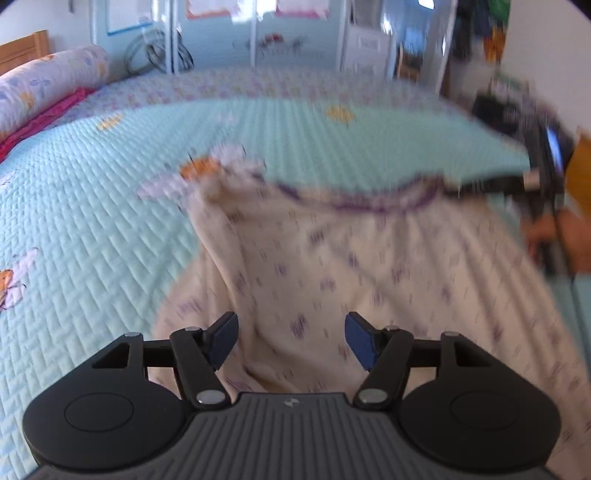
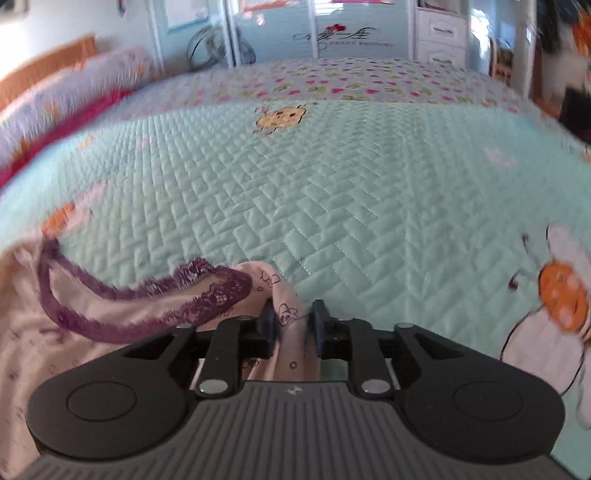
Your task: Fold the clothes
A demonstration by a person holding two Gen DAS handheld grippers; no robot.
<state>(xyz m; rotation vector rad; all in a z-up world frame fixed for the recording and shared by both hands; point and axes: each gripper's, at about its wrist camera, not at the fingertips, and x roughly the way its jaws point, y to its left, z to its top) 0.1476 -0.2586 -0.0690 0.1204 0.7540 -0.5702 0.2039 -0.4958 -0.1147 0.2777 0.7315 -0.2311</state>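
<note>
Item: cream printed garment [image 1: 332,266] with purple lace trim [image 2: 207,291], small dark motifs all over, lying on the bed and partly lifted. Position: directly ahead of and below the left gripper [image 1: 291,341], spreading away from it toward the lace edge at the far side; from the right gripper [image 2: 293,325] it runs off to that gripper's left, the lace band curving away from the jaws. Long axis: judged to run from the near hem beneath the left gripper to the lace-trimmed top edge, which itself stretches crosswise between a bunched far-left corner and the right gripper; blur prevents a firmer reading. Right gripper: jaws drawn in on a pinched fold of the garment at the lace-trimmed corner, cloth filling the gap between the blue pads; the grip looks made. Left gripper: jaws standing apart, nothing between the pads, fabric lying just beyond and under them. Nearer hand: the right holds the top corner; the left is nearest the lower body of the cloth and, by judgement, would need to travel forward and left to the opposite corner. Support: quilted mint bedspread [image 2: 332,184] with embroidered flowers. Surround: floral bolster [image 1: 48,85] far left of the left gripper; pale blue wardrobe doors [image 2: 351,29] beyond the bed.
</note>
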